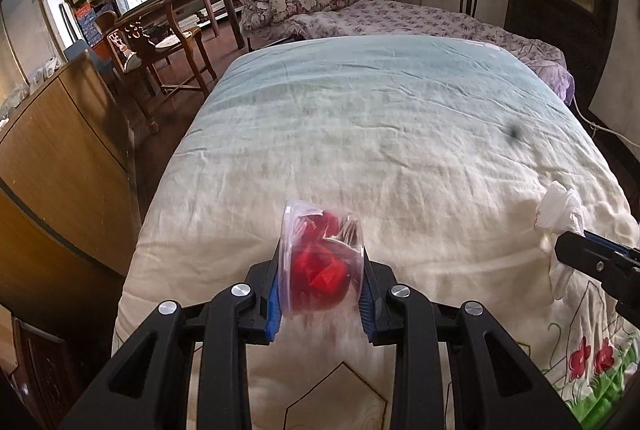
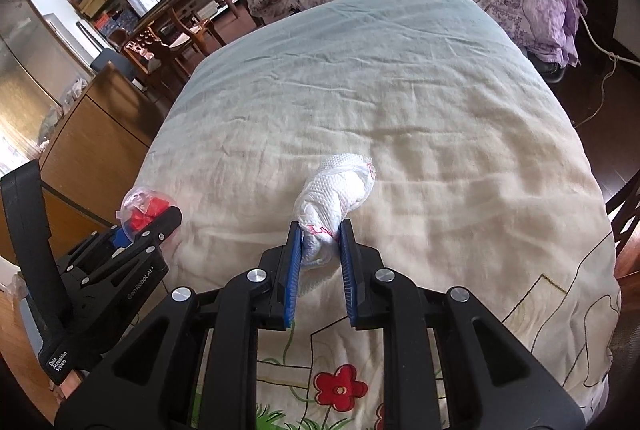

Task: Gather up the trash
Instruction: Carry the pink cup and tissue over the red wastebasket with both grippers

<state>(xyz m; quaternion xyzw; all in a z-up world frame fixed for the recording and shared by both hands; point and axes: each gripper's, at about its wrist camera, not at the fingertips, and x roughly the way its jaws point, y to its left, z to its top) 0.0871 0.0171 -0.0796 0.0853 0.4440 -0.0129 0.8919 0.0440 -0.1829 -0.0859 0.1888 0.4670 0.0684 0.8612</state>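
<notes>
Left wrist view only: dark smudge (image 1: 514, 132) on quilt (image 1: 360, 134).

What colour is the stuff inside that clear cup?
Red, inside the clear cup; clearest in the left wrist view.

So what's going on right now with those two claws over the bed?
Left gripper shut on clear cup of red scraps. Right gripper shut on white tissue wad. Both above the quilt; nothing in the way.

Black grippers (image 2: 320, 230), blue ribbed pads (image 2: 291, 270).
</notes>
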